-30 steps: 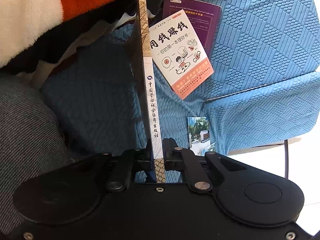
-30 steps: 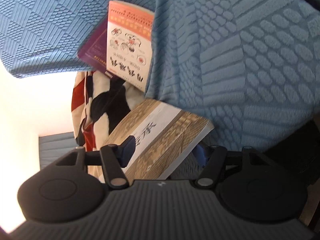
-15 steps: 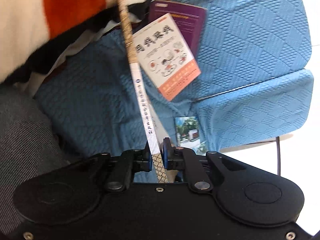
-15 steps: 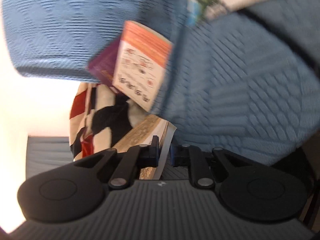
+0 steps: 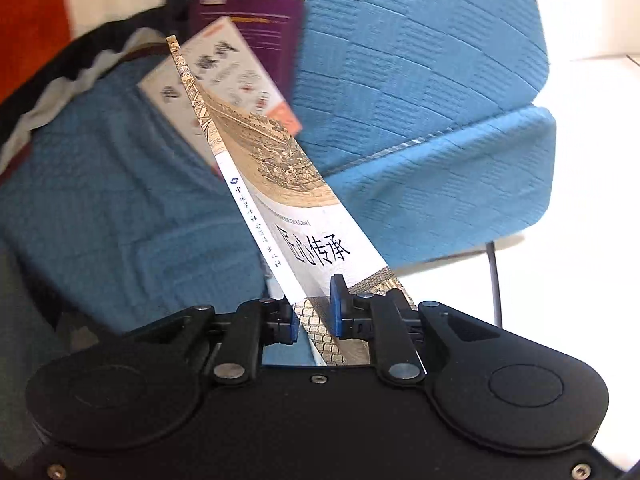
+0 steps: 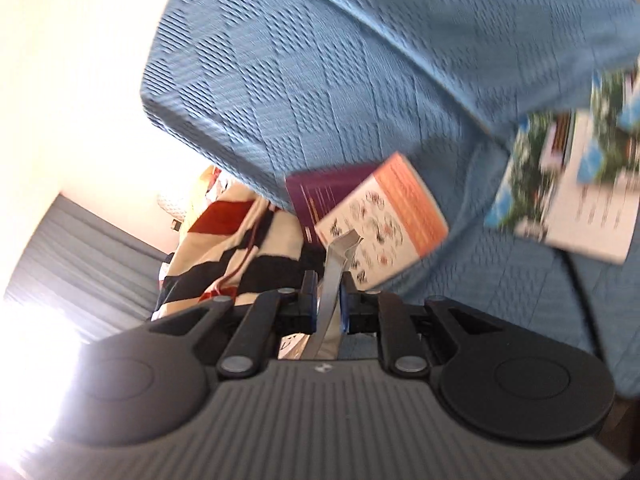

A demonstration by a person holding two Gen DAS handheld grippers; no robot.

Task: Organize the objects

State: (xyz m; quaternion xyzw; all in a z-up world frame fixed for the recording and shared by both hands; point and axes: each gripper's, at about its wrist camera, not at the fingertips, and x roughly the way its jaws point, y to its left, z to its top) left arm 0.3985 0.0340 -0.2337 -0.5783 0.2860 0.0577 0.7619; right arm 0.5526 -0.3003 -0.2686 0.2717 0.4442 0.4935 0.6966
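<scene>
Left wrist view first: our left gripper has its jaws slightly apart, the book with the painted-scroll cover passing between them; the right pad meets the cover, but a sliver of gap shows at the left pad, so we judge this grip loosened, not clamping. The book slants from 6 o'clock up toward 11 o'clock, spine to the left.

Beyond its far tip, at 11 to 12 o'clock, an orange-and-white paperback lies on a purple book, both resting on the blue textured sofa cover. A striped blanket fills the 10 o'clock corner.

Right wrist view, blurred: our right gripper is closed on a thin edge that we take for the same book, seen end-on, so the right hand probably carries the weight while the left lets go. Ahead at 12 o'clock sits the same two-book pile; a glossy picture booklet lies at 2 o'clock.

We judge the book is headed for that pile, squared on top.
</scene>
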